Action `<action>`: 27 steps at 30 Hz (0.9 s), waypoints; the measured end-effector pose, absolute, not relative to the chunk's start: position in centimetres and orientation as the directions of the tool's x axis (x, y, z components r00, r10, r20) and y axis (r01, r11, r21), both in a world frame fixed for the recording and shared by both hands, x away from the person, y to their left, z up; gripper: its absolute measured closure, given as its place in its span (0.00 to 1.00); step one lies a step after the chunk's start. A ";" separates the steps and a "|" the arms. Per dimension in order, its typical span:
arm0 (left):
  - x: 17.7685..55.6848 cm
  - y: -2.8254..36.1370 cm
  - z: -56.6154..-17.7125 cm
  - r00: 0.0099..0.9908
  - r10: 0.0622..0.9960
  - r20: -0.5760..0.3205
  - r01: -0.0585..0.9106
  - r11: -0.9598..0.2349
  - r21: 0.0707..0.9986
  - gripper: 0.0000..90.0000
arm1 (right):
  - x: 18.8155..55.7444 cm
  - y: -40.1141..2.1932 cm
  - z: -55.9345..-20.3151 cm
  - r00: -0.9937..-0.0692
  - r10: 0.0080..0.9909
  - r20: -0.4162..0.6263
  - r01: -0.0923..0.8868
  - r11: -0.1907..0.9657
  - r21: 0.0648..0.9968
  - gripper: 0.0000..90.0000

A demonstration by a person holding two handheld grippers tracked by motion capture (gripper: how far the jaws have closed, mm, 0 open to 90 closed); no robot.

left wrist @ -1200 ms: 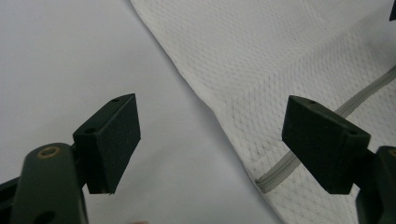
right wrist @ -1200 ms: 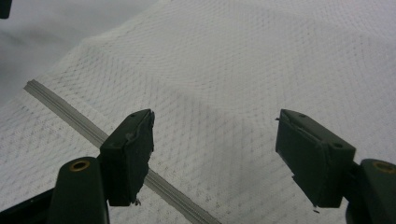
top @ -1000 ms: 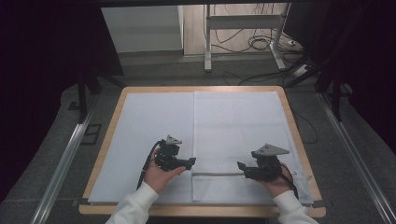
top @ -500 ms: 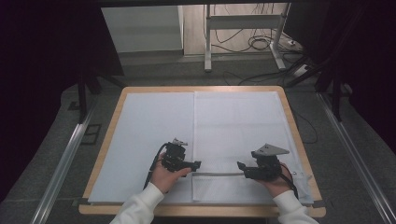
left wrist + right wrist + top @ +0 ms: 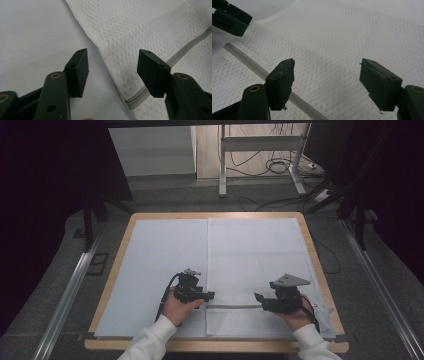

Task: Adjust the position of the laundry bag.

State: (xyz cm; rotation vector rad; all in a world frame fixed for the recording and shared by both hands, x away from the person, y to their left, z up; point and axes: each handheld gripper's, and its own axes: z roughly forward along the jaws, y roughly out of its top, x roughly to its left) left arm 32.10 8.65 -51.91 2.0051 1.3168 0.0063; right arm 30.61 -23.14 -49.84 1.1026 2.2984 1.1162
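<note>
- The white mesh fabric (image 5: 257, 265) lies flat on the right half of the worktop (image 5: 120, 245), over a pale sheet (image 5: 155, 265) that covers the board.
- A grey zipper (image 5: 232, 306) runs across the fabric near its front edge, between the two hand-held grippers.
- The left hand-held gripper (image 5: 207, 296) sits at the left edge of the fabric, pointing right toward the zipper's left end.
- In the left gripper view, the left hand-held gripper (image 5: 112, 72) has its jaws apart. They have just been closing, and the pads press on nothing.
- The fabric edge (image 5: 110, 67) passes between these jaws. The zipper end (image 5: 136, 100) lies just beside the right-hand pad, below it in that view.
- The left-hand pad stands over the bare sheet (image 5: 32, 37), clear of the fabric.
- The right hand-held gripper (image 5: 260, 298) sits near the front right of the fabric, pointing left toward the zipper's right end.
- In the right gripper view, the right hand-held gripper (image 5: 327, 82) has its jaws wide apart, with bare mesh (image 5: 337, 37) between them and nothing gripped.
- The zipper (image 5: 247, 60) runs diagonally behind the left-hand pad in that view. Contact between pad and zipper cannot be determined.
- The left hand-held gripper also appears at the top left corner of the right gripper view (image 5: 229, 17), at the far end of the zipper.
</note>
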 end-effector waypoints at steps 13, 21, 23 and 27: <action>32.2 8.4 -52.4 0.481 0.789 -0.382 0.800 -0.216 0.560 0.62 | 30.6 -23.1 -49.8 -0.635 0.773 0.013 0.489 0.389 0.781 0.30; 32.3 7.9 -52.7 0.495 0.778 -0.387 0.798 -0.232 0.556 0.75 | 30.5 -23.2 -49.6 -0.631 0.775 0.014 0.486 0.382 0.786 0.30; 32.3 7.8 -52.8 0.498 0.779 -0.381 0.795 -0.234 0.560 0.80 | 30.5 -23.2 -49.7 -0.632 0.775 0.013 0.485 0.383 0.786 0.30; 32.5 7.9 -52.9 0.499 0.778 -0.381 0.792 -0.231 0.565 0.89 | 30.5 -23.1 -49.6 -0.633 0.774 0.011 0.483 0.384 0.787 0.30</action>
